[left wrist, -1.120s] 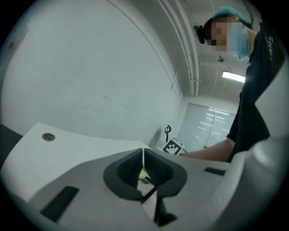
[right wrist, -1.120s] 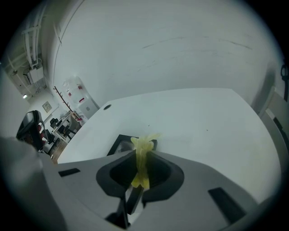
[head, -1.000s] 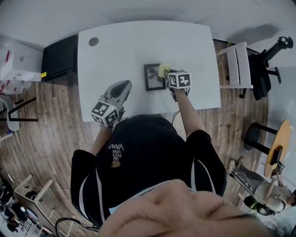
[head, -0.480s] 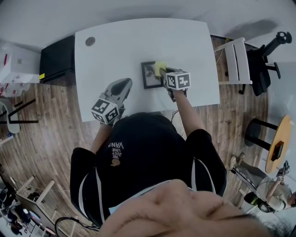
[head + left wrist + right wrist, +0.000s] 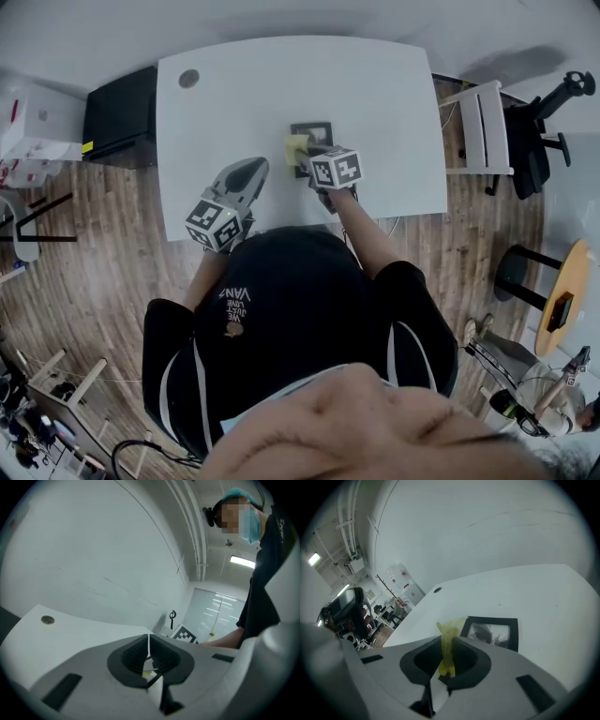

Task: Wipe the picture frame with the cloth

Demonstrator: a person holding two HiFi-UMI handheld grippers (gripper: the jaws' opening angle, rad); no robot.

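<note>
White table (image 5: pixel 234 98) holds one picture frame (image 5: pixel 491 632); right gripper (image 5: pixel 446 654) pinches one cloth (image 5: pixel 450 630)

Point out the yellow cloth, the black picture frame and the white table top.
yellow cloth (image 5: pixel 446 643): right gripper view, the fold pinched between the jaws.
black picture frame (image 5: pixel 491 633): right gripper view, the middle of its picture.
white table top (image 5: pixel 262 84): head view, a bare part behind the frame.

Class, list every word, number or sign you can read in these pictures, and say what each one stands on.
"VAN": upside down on the person's black shirt; the smaller lines beside it are too small to read.
Square black-and-white markers, no letters: on the left gripper and right gripper.
Red print on the white boxes: too small to read.
</note>
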